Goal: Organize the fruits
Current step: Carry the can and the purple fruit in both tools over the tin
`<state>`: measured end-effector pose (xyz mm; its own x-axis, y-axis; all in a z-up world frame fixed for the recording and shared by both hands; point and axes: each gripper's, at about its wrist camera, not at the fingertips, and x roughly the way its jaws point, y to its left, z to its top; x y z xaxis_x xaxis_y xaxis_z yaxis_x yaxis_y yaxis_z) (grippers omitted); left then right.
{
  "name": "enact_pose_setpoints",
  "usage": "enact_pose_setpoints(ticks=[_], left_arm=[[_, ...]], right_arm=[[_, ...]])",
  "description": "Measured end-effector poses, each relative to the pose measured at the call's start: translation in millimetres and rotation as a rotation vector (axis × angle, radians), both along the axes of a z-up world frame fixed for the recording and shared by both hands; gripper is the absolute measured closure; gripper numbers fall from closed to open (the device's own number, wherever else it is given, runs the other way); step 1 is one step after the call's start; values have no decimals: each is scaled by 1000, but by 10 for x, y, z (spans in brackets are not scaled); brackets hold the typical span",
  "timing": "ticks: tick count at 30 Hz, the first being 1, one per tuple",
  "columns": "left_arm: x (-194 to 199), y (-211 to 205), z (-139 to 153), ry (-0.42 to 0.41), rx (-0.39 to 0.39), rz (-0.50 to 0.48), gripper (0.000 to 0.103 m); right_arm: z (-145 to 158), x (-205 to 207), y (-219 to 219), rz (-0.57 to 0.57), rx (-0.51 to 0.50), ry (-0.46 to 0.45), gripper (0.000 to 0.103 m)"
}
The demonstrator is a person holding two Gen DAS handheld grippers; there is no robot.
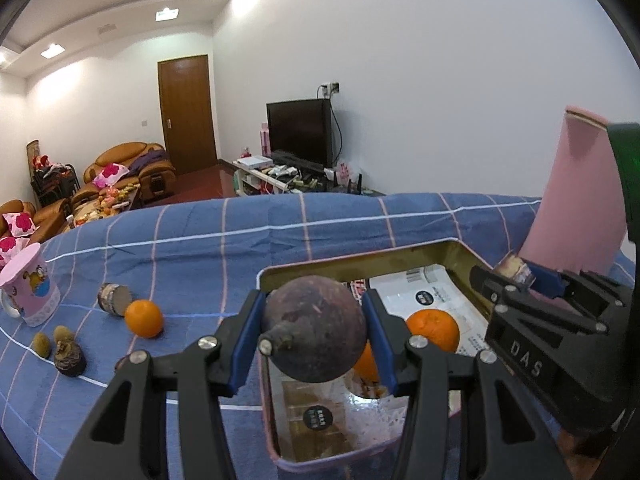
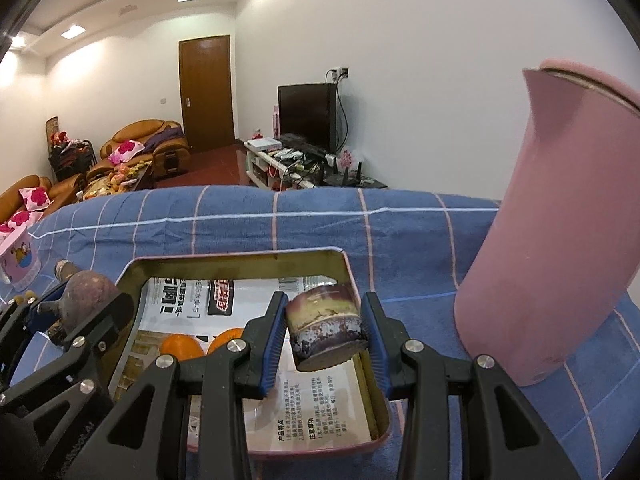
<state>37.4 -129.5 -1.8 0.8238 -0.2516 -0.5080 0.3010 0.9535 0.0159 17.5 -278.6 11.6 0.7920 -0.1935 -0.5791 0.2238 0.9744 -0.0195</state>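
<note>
My left gripper (image 1: 314,300) is shut on a dark purple round fruit (image 1: 316,332) with a short stem and holds it over the near left part of a pink-rimmed tin tray (image 1: 360,262). Two oranges (image 1: 434,328) lie on the printed paper lining the tray. My right gripper (image 2: 326,312) is shut on a short purple piece of sugar cane (image 2: 326,328), which hangs above the tray's right rim (image 2: 376,400). Each gripper shows in the other's view: the left gripper (image 2: 80,308) with its fruit, the right gripper (image 1: 520,278) with the cane piece.
On the blue checked cloth to the left lie an orange (image 1: 144,318), another cane piece (image 1: 114,299), two small brown fruits (image 1: 42,344) and a dark fruit (image 1: 70,358). A pink cup (image 1: 30,284) stands far left. A tall pink jug (image 2: 560,240) stands right of the tray.
</note>
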Motion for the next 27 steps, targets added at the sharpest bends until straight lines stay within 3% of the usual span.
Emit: enact_pose_setpoints(ticks=[12,27], left_arm=[[131,-92,-58,75,24,-4,51],[206,-108,-84,108,23,2,51]], right_arm=[[-165,167,20,53,35,88,63],[-171,171,23,78,64,84,63]])
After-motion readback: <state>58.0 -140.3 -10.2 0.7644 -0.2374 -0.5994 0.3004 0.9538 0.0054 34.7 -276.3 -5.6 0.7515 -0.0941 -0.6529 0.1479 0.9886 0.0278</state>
